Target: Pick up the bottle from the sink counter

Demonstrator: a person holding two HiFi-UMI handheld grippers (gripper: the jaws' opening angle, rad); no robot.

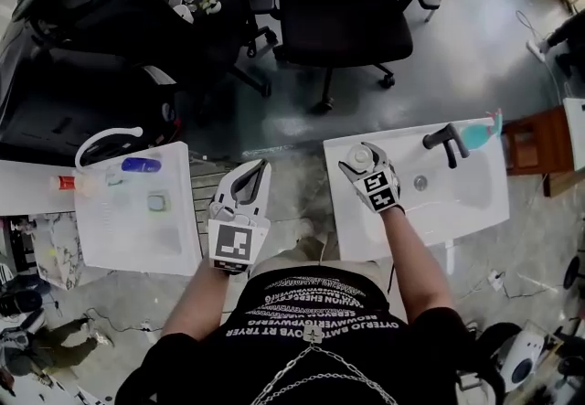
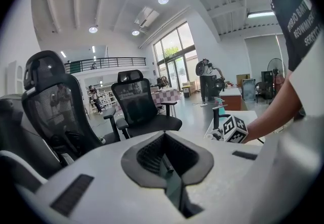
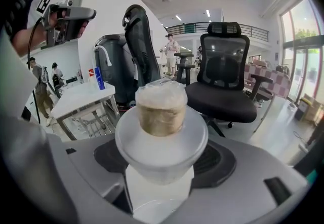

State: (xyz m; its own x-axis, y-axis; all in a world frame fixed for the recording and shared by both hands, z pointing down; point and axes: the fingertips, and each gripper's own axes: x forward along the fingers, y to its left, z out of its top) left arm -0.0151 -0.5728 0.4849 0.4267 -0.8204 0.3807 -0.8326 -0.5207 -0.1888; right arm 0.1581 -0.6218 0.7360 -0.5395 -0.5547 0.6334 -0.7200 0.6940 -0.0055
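At the white sink worktop (image 1: 462,204), right hand-held gripper (image 1: 364,162) clamps one upright translucent-white plastic bottle (image 3: 161,139), cap up; left hand-held gripper (image 1: 260,169) closed, empty.

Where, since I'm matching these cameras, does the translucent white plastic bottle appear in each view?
Head view: translucent white plastic bottle right of centre, in the right gripper.
Left gripper view: not discernible.
Right gripper view: bottle dead centre, gripped.
Shared landmark: black office chair, in all three.
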